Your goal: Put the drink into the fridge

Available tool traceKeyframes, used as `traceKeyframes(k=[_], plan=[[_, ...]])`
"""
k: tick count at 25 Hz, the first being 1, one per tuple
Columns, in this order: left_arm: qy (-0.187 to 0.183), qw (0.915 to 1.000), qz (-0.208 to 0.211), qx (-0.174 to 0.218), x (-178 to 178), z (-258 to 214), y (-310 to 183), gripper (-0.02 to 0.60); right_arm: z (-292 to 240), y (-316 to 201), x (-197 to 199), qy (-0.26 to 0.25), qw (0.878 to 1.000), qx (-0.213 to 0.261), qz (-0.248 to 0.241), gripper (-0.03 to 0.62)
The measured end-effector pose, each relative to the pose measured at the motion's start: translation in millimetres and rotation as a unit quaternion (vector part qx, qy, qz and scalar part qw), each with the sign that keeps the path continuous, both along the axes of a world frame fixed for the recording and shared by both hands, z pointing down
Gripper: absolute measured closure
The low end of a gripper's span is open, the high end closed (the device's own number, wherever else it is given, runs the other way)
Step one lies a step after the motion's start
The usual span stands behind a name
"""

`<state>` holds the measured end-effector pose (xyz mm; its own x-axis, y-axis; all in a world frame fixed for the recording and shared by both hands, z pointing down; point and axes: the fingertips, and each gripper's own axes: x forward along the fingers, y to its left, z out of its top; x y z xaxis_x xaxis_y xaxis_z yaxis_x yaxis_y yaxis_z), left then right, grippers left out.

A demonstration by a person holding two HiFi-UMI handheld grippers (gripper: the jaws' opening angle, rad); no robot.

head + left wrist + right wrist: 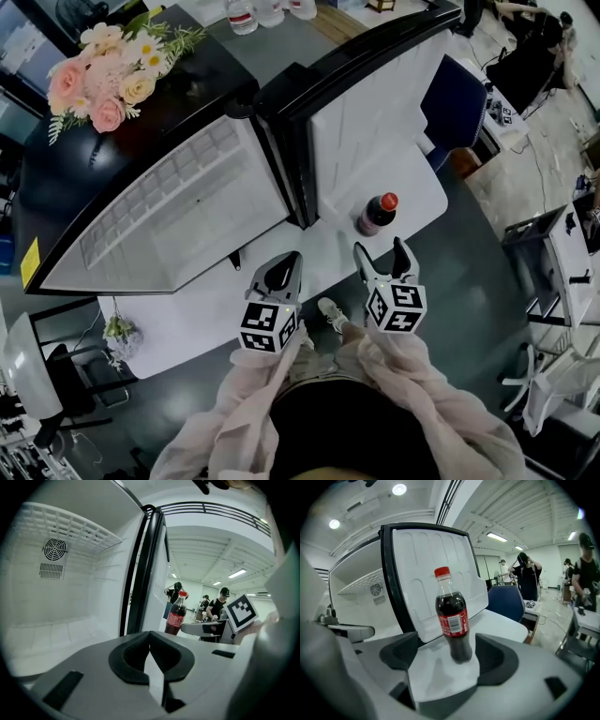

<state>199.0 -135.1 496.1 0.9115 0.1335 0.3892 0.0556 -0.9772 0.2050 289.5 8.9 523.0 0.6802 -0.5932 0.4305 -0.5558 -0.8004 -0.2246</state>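
On the white table (424, 192) in a busy workshop, one fridge (169, 216) stands with its door (366, 122) swung wide (one bunch of flowers (103, 73) on top). One drink bottle (377, 215) stands upright beside that door, outside the fridge. The right gripper (382, 249) gapes just short of the bottle, not touching it; the left gripper (281, 270) is closed and empty.

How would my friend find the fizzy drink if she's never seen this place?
Find the big white fridge with its door swung open. On the white table, right next to that door, a small bottle stands upright by itself. It is the only thing there with a dark drink inside, a red cap and a red label.
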Motion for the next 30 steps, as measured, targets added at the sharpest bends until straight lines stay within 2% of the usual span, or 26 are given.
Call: traceKeyframes(k=[6, 20, 28, 30], plan=[[-0.003, 0.9997, -0.026, 0.002, 7.1, 2.3, -0.3, 0.569, 10.0, -6.5, 28.3, 0.029, 0.999, -0.033, -0.029, 0.220], [-0.016, 0.9961, -0.087, 0.003, -2.8, 8.0, -11.9, 0.569, 16.9, -37.6, 73.1, 0.064, 0.994, -0.046, -0.075, 0.218], [-0.017, 0.9945, -0.103, 0.006, -14.8, 7.0, -17.7, 0.569, 12.2, -48.0, 83.4, 0.091, 0.992, -0.053, -0.073, 0.223], [-0.017, 0.9946, -0.102, 0.005, -17.2, 6.6, -17.6, 0.569, 11.7, -47.6, 82.5, 0.099, 0.991, -0.055, -0.071, 0.247]])
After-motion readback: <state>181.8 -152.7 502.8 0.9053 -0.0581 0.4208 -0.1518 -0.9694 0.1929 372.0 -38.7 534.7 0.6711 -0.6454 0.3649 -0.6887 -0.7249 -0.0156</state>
